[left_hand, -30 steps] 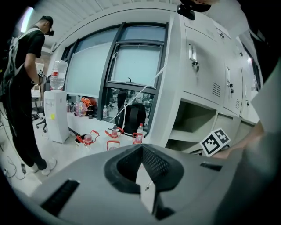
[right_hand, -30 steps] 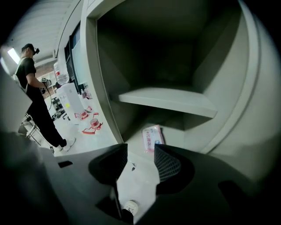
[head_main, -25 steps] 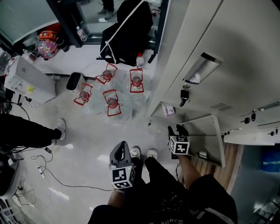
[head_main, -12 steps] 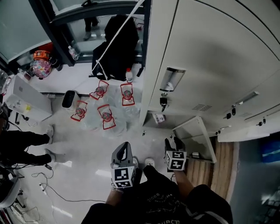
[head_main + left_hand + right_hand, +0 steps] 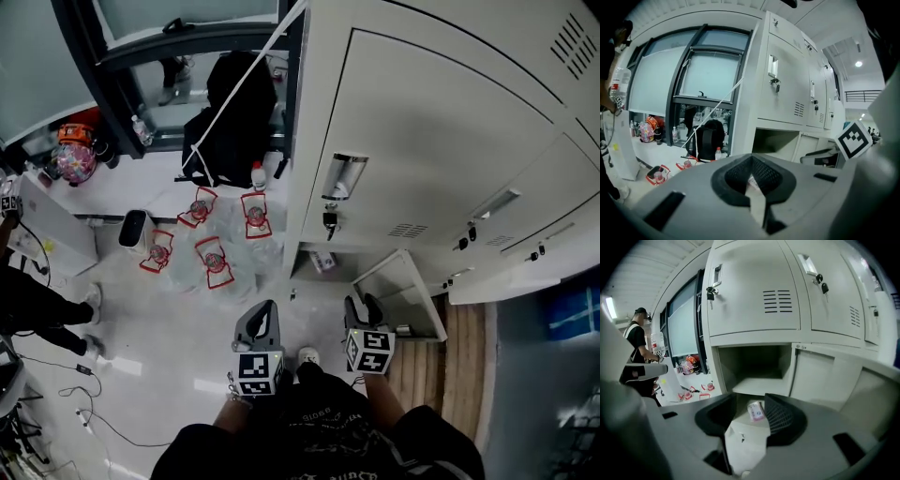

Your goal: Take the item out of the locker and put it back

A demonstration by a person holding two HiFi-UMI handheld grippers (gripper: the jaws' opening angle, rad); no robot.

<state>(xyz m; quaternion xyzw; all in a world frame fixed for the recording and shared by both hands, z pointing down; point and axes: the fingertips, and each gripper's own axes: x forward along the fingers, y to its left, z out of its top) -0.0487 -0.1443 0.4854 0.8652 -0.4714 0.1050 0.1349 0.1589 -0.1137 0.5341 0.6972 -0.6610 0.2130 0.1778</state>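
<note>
The item, a small white and pink packet, lies in the open bottom compartment of the grey lockers. That compartment's door is swung out to the right. My left gripper hangs over the floor short of the opening, jaws together and empty. My right gripper is open in front of the door, apart from the packet. In the right gripper view the packet shows between the pads, below a shelf. Only a sliver of the packet shows in the left gripper view.
Several bagged water bottles with red handles lie on the floor left of the lockers. Behind them a black backpack stands by the window. A white box and a person's legs are at far left. Keys hang from the locker above.
The head view has swung so that more of the locker face shows. Both grippers stay low in front of the open compartment. The packet has not moved.
</note>
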